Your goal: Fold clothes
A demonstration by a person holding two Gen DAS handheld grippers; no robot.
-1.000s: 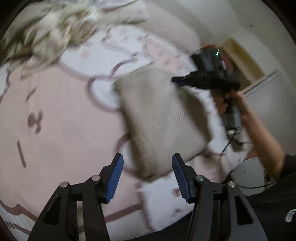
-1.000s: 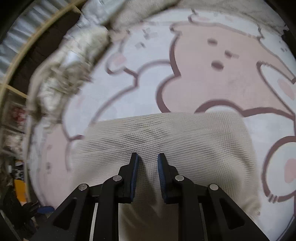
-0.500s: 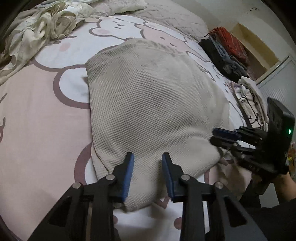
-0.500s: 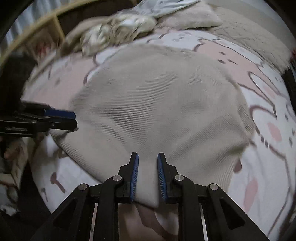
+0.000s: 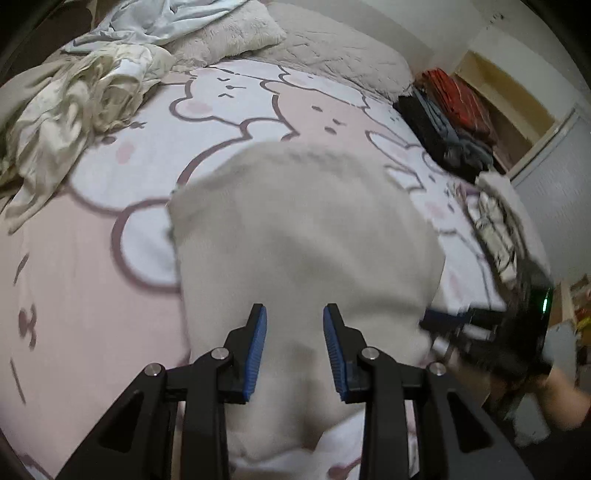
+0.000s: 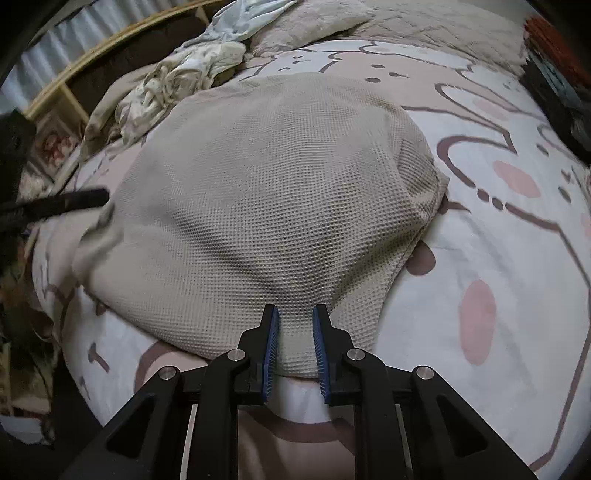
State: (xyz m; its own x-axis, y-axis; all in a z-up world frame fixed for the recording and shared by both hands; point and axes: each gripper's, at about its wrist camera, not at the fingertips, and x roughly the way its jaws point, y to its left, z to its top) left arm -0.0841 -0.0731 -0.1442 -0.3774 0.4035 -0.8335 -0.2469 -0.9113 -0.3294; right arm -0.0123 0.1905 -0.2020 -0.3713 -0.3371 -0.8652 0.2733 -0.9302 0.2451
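Both cameras ride just behind their own tongs and look steeply down over the near edge of the bed [image 5: 92, 325], close above it. The left wrist view peers along the left tongs [image 5: 293, 354] from the near left part of the beige waffle-knit cloth [image 5: 295, 229]; the right tongs [image 5: 436, 321] show blurred at that cloth's right edge. The right wrist view sits behind the right tongs at the cloth's [image 6: 266, 192] near right part and faces the same way. Both views share the cloth, the crumpled pale laundry [image 5: 74, 99] beyond it to the left, and the grey pillows [image 6: 424, 29] at the far end.
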